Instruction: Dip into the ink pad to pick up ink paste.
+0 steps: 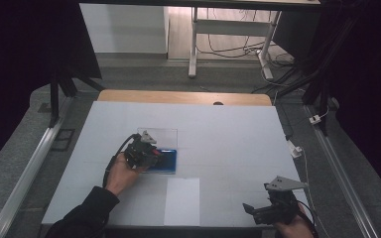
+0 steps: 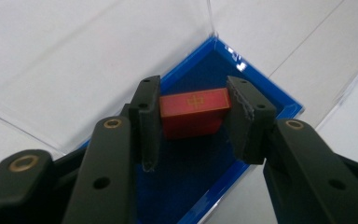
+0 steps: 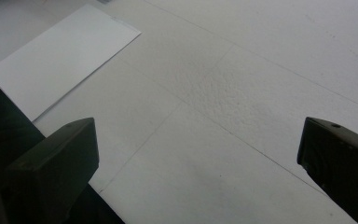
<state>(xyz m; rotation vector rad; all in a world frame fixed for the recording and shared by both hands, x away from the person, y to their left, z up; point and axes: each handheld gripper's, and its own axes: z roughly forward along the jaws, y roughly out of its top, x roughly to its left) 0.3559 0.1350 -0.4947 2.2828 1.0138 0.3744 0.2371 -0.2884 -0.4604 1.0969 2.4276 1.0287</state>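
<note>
Left tongs (image 2: 193,123), nearest, clamped across the ends of a small red block (image 2: 193,112) over the blue-lined box (image 2: 261,84) at tabletop (image 1: 228,134) left-centre: apparently rigid, light, smooth-faced, best pinched endwise; right tongs (image 3: 198,154) apart, empty, near right.

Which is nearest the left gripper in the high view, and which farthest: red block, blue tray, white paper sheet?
1. Red block: between the left gripper's fingers.
2. Blue tray: directly beneath the gripper.
3. White paper sheet: toward the table's near edge.
</note>
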